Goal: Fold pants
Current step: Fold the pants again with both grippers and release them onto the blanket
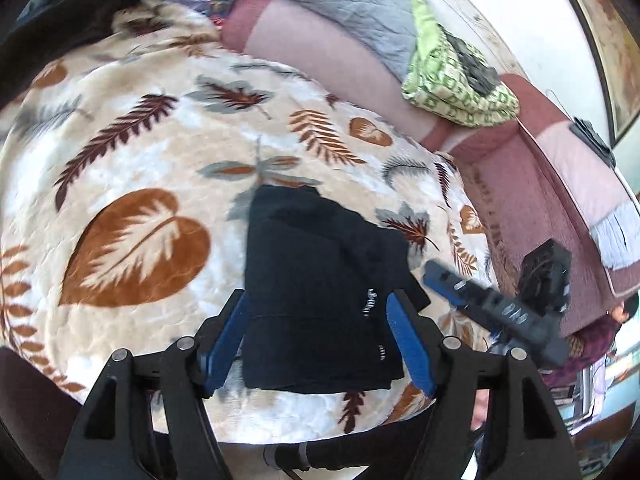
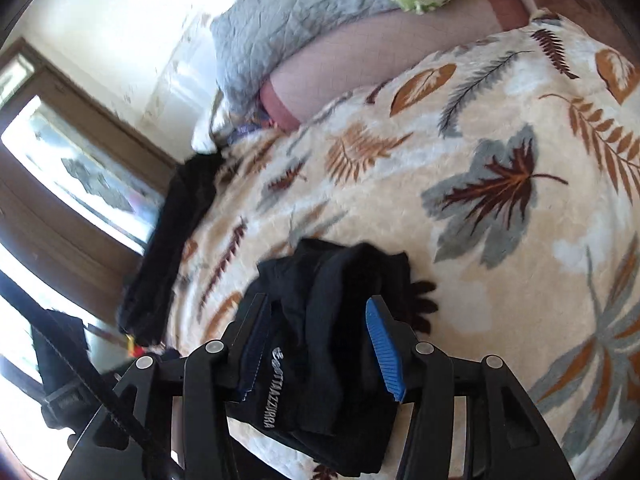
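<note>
Left gripper (image 1: 318, 334): jaws spread wide, straddling the near edge of the pants (image 1: 320, 296), gripping nothing. Right gripper (image 2: 320, 344): jaws likewise apart, bunched cloth of the pants (image 2: 332, 320) lying between them; no firm pinch is evident.

The pants lie as a compact dark bundle on the leaf-patterned blanket (image 1: 140, 152), already folded several times. Beyond it sit a grey quilt (image 1: 328, 4) and a green cloth (image 1: 452, 80).

Judgement: the folding appears near complete. The next move calls for squaring the edges and pressing the bundle flat, or lifting both grippers clear without dragging the top layer.
</note>
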Demonstrator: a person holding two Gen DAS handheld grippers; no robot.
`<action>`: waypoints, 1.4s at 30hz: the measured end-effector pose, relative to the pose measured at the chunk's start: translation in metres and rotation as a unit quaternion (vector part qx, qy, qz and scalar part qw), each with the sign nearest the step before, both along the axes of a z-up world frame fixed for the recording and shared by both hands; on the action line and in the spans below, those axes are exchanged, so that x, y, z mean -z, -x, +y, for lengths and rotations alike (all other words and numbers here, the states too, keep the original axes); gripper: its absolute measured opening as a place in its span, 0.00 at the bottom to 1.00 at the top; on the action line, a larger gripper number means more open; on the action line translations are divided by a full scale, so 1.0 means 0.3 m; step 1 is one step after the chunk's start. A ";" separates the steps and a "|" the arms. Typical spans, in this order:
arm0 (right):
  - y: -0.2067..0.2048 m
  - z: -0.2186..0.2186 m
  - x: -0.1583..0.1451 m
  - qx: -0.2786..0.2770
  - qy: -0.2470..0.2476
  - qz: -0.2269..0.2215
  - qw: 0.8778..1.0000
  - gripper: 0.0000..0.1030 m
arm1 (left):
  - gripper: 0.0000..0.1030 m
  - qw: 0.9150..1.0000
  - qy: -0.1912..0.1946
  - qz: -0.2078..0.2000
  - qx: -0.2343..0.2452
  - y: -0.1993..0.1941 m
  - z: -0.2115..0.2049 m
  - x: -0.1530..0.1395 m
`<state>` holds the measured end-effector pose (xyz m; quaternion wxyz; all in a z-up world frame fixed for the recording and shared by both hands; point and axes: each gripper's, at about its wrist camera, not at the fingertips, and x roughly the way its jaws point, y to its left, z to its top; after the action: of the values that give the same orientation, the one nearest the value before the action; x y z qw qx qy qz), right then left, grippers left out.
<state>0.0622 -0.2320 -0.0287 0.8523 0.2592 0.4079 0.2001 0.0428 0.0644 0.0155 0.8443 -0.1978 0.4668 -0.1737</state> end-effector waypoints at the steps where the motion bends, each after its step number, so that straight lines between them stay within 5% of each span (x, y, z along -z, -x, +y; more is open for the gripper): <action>1: -0.003 0.030 0.017 -0.006 0.015 0.007 1.000 0.54 | 0.68 1.000 0.000 0.001 -0.002 0.004 0.008 0.003; 4: -0.015 0.103 0.089 -0.021 0.053 0.039 0.998 0.52 | 0.68 1.000 -0.003 0.000 -0.006 0.017 0.025 0.002; 6: -0.006 0.139 0.121 -0.044 0.055 0.046 0.996 0.20 | 0.68 1.000 -0.005 -0.001 -0.008 0.017 0.028 0.001; 8: 0.006 0.155 0.112 -0.050 0.054 0.033 0.997 0.10 | 0.68 1.000 -0.011 -0.004 -0.010 0.015 0.029 -0.001; 15: 0.065 0.041 0.036 -0.003 0.030 -0.004 1.000 0.08 | 0.68 0.999 -0.038 -0.005 0.018 -0.008 -0.048 0.021; 21: 0.075 -0.011 0.149 0.015 0.031 0.047 0.998 0.08 | 0.68 0.995 -0.060 0.013 0.073 -0.027 -0.181 0.114; 27: 0.055 -0.038 0.218 0.020 0.007 0.057 0.998 0.10 | 0.70 0.989 -0.126 0.042 0.062 -0.039 -0.203 0.237; 30: 0.057 -0.056 0.209 0.018 -0.007 0.062 0.998 0.14 | 0.72 0.992 -0.091 0.070 0.050 -0.048 -0.166 0.268; 33: 0.102 -0.059 0.112 0.045 0.045 0.016 0.998 0.19 | 0.73 0.994 -0.068 0.078 0.046 -0.052 -0.144 0.284; 37: 0.108 -0.038 0.001 0.037 0.041 -0.038 0.998 0.28 | 0.75 0.993 -0.084 0.065 0.047 -0.040 -0.172 0.282; 42: -0.045 0.036 0.067 -0.005 0.006 -0.012 1.000 0.35 | 0.76 0.992 -0.093 0.063 0.050 -0.028 -0.179 0.271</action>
<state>0.0757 -0.2212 -0.0488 0.8578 0.2495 0.4001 0.2045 0.0511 0.0107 -0.0657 0.8181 -0.1052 0.5425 -0.1591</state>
